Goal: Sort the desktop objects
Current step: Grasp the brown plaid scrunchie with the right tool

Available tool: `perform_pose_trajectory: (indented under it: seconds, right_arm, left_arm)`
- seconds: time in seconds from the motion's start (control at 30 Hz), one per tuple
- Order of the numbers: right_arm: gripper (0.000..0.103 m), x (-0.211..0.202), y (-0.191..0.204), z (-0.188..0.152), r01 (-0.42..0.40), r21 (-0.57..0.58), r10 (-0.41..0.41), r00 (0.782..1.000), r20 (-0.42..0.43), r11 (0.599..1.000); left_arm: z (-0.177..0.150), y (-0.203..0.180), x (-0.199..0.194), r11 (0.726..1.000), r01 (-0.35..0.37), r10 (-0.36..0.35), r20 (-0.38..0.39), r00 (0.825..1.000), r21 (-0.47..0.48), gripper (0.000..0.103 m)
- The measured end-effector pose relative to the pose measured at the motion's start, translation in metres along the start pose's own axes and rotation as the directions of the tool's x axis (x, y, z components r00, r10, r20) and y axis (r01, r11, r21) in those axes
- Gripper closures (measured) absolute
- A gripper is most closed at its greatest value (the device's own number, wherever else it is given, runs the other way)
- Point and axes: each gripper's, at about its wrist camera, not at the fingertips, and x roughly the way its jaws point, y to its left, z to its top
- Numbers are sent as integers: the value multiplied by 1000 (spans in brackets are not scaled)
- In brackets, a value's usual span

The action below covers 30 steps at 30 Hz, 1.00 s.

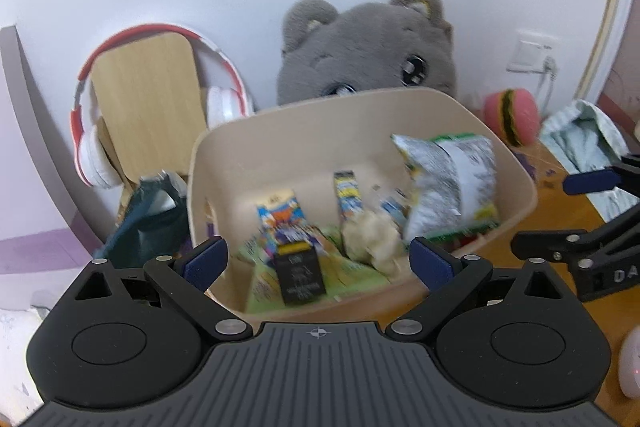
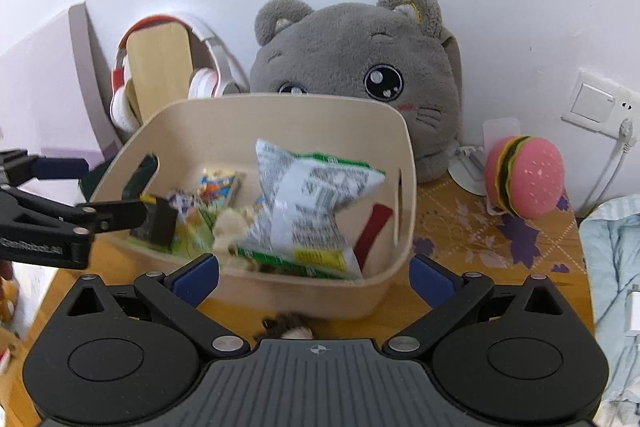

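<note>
On the wooden desk, beige bin already stuffed with snacks

Silver snack bag leans inside with small cartoon packets and a black box; left gripper and right gripper both gape wide, holding nothing, just in front of the bin. Grey plush sits behind, burger toy off right.

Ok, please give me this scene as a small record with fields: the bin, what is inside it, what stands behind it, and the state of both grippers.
bin: beige plastic bin on the wooden desk
inside the bin: silver and green snack bag, colourful small packets, black box
behind the bin: grey plush cat, red and white headphones around a wooden board
to the right: pink burger toy
left gripper: open, holds nothing
right gripper: open, holds nothing
</note>
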Motion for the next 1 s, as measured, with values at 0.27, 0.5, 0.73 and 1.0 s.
perform_pose_trajectory:
  seconds: [0.27,0.5,0.73,1.0]
  right_arm:
    - [0,0,-13,-37,13,-46,-16,997,-76,999]
    - [0,12,-16,-66,-9,-66,-2,988,-154,998]
    - [0,30,-12,-82,-29,-93,8,976,-216,995]
    - [4,48,-12,-89,-40,-77,19,966,-257,996]
  left_arm:
    - [-37,-19,8,998,51,-46,-93,995,47,4]
    - [-63,-34,25,984,109,-86,-164,983,142,4]
    - [-82,-43,49,936,172,-111,-207,972,308,4]
    - [-96,-55,72,853,203,-110,-214,971,481,4]
